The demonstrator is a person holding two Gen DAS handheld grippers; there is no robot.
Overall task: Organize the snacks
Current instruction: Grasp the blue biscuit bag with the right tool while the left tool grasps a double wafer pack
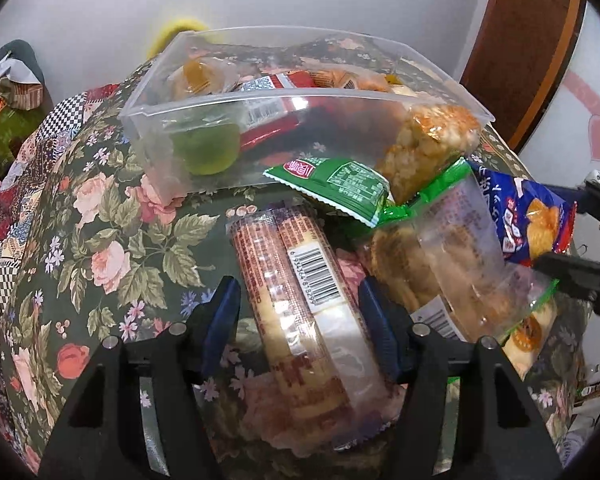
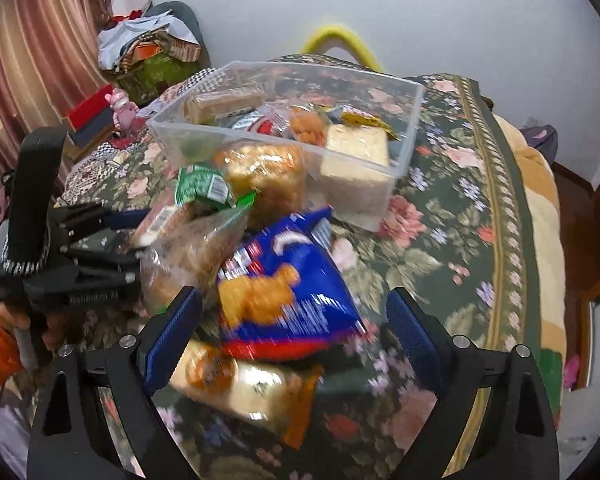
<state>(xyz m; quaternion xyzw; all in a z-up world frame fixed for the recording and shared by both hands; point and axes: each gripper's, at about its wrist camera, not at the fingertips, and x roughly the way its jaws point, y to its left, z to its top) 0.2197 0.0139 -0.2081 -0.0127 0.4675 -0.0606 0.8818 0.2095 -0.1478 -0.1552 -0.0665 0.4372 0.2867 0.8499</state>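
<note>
The biscuit roll [image 1: 300,292] lies lengthwise between the pads of the left hand-held gripper [image 1: 300,312], in the loose pile of snacks at the near side of the desk [image 2: 452,240]; the pads stand just beside its wrapper, and I cannot tell whether they press on it yet, so I read it as straddled, not pinched. The slick, rounded wrapper could slide out along the jaws if they close off-centre, and its far end lies just under the green packet [image 1: 332,188], which may be dragged or flipped when the roll is lifted. Right beside it lies the clear cookie bag [image 1: 452,264], which a wide closing could catch. The right hand-held gripper [image 2: 296,340] is spread wide, empty, around the blue bag [image 2: 284,280], which lies on a yellow pack [image 2: 252,388]; closing low may nip both. The two grippers work close together over the pile and could knock each other. The clear bin [image 1: 260,104] beyond the pile is already well filled, with a puffed-rice bag [image 2: 268,176] leaning at its near wall, so a careless drop may spill over the rim. Open cloth lies left of the pile and toward the desk's right edge, where a pushed packet might fall off.
</note>
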